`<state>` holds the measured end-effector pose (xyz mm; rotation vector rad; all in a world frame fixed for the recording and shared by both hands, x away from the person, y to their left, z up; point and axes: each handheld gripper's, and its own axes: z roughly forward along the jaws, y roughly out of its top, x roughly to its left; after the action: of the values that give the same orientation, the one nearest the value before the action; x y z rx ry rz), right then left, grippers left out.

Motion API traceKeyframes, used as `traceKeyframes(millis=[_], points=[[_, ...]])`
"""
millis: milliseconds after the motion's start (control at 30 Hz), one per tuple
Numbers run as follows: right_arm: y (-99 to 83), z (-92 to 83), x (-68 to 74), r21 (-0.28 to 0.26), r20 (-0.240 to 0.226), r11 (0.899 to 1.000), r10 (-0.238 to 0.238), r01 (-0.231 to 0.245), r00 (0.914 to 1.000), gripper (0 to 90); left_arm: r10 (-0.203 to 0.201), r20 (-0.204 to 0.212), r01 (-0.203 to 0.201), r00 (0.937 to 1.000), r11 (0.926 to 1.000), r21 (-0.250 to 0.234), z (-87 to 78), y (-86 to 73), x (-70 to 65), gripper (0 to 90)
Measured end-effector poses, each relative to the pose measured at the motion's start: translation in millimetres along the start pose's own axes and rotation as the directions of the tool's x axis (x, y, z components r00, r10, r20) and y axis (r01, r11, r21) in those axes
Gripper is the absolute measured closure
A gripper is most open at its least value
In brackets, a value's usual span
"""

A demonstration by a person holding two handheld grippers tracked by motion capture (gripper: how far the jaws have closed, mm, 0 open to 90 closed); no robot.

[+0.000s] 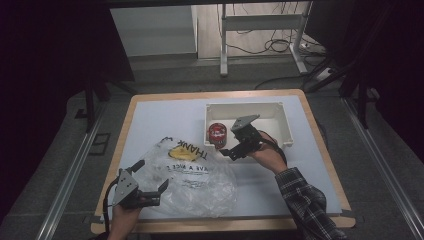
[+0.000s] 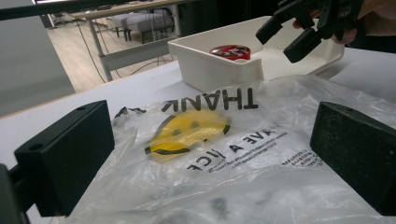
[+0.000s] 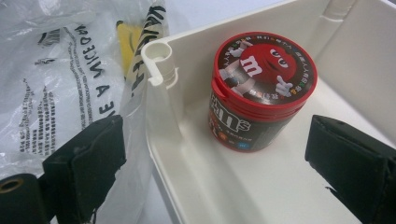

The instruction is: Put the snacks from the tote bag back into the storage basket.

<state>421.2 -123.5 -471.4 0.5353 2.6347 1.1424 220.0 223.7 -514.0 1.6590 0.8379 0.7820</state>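
A clear plastic bag (image 1: 195,175) printed with "THANK" and a yellow smiley lies crumpled on the table's near left; it also shows in the left gripper view as the bag (image 2: 210,186). My left gripper (image 1: 150,175) hovers open at the bag's near-left edge, with the left gripper (image 2: 210,154) jaws standing either side of the film and not touching it. A red-lidded candy jar (image 1: 217,132) stands upright in the left end of a white bin (image 1: 280,107). My right gripper (image 1: 230,142) is open, just short of the jar (image 3: 261,93), straddling the bin's corner wall (image 3: 163,116).
The bin (image 2: 210,70) sits at the table's far right, with the bag's edge against its near-left corner. The white tabletop (image 1: 150,117) has wooden borders. A metal table frame and cables (image 1: 260,45) stand on the floor beyond.
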Motion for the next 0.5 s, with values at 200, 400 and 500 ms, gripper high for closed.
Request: traceKeyframes(millis=[200,400,500], points=[[-4.5,-2.2,2.8,0.005,0.001,1.000,0.005,-0.005,1.0000,5.5,0.001,0.001,-0.001,1.0000,1.0000,0.000,0.0,0.1,-0.1,0.0],[-7.0,-5.1,4.9,-0.003,0.007,1.000,0.006,-0.006,1.0000,5.5,0.007,0.005,-0.007,1.0000,1.0000,0.004,0.4,0.0,-0.7,0.0],[-7.6,-7.7,7.0,-0.010,0.003,1.000,0.004,-0.004,1.0000,5.5,0.009,0.004,-0.009,0.9999,1.0000,0.003,0.4,0.2,-1.1,0.0]])
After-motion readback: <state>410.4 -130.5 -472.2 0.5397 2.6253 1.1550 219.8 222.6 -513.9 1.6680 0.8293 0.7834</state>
